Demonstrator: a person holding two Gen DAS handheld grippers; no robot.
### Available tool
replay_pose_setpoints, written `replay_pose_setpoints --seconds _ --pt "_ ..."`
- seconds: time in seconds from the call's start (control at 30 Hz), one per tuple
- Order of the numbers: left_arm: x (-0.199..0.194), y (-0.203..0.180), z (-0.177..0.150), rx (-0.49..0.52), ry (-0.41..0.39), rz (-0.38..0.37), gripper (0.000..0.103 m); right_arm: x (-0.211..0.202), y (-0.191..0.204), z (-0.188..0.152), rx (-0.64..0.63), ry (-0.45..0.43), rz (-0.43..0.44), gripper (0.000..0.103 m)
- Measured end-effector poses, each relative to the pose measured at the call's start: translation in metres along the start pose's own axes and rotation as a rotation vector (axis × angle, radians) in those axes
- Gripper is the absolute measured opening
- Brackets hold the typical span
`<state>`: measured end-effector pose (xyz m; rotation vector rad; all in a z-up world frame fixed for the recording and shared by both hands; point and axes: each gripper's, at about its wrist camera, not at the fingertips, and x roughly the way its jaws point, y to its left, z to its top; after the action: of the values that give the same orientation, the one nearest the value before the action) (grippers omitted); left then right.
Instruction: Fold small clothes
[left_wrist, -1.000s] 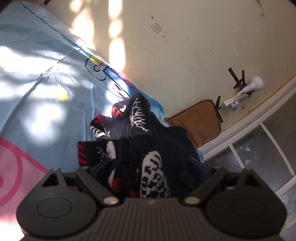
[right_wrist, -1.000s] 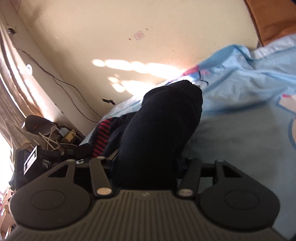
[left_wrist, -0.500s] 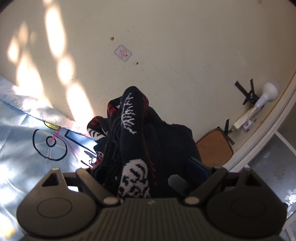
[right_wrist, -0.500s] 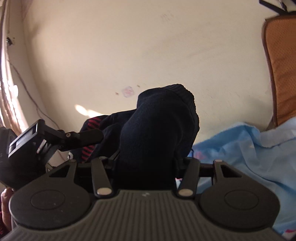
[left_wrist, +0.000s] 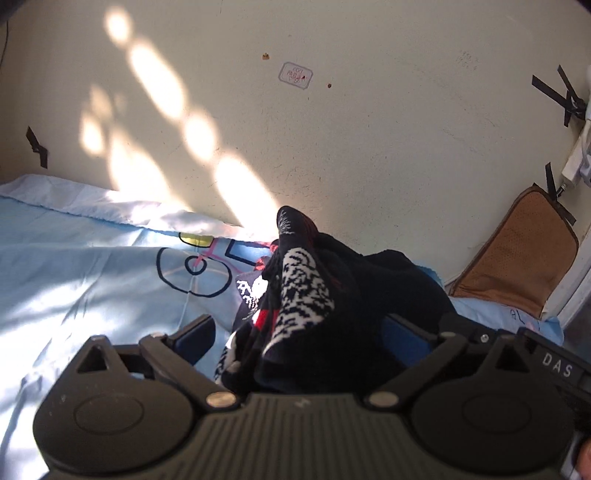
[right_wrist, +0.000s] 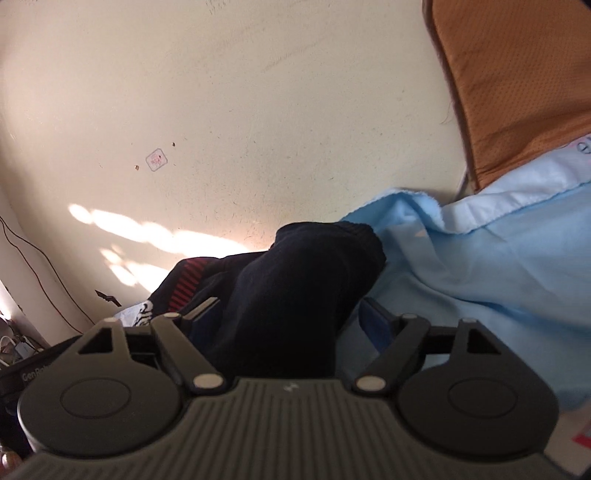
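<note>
Both hand-held grippers, left (left_wrist: 297, 338) and right (right_wrist: 284, 319), are opening around the soft, light knitted garment (left_wrist: 325, 295) on the bed sheet (left_wrist: 92, 266); its thick edges are best pinched.

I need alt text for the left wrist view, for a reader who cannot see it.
The left gripper, its jaws opening, has a dark patterned garment bunched between them, above a light blue bedsheet. Behind stand a cream wall and a brown cushion.
</note>
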<state>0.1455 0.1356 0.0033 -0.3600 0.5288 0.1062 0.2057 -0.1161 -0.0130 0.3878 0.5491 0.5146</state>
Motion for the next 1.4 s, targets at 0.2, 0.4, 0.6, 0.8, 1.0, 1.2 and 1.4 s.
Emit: replay_pose_setpoints --seconds 0.2,0.4,0.6,0.8,1.0,1.2,1.4 --pt "-0.054 -0.02 -0.04 0.05 -0.007 0.059 0.103 -0.07 0.004 -0.041 -0.056 -0.017 -0.036 0.086" --pt "-0.082 -0.035 -0.082 0.125 0.023 0.157 0.103 -0.123 0.002 -0.08 -0.122 0.025 -0.092 0.091" --pt "-0.092 -0.045 -0.108 0.147 0.045 0.198 0.103 -0.145 -0.009 -0.104 -0.133 0.056 -0.162 0.093" --pt "-0.094 -0.051 -0.121 0.194 0.056 0.23 0.103 -0.153 -0.015 -0.108 -0.123 0.045 -0.176 0.096" --pt "-0.095 -0.049 -0.123 0.182 0.064 0.248 0.103 -0.155 -0.015 -0.11 -0.117 0.038 -0.164 0.097" --pt "-0.091 -0.047 -0.123 0.171 0.092 0.256 0.103 -0.155 -0.016 -0.11 -0.113 0.04 -0.148 0.101" --pt "-0.089 -0.051 -0.125 0.201 0.109 0.274 0.103 -0.153 -0.012 -0.11 -0.136 0.054 -0.152 0.103"
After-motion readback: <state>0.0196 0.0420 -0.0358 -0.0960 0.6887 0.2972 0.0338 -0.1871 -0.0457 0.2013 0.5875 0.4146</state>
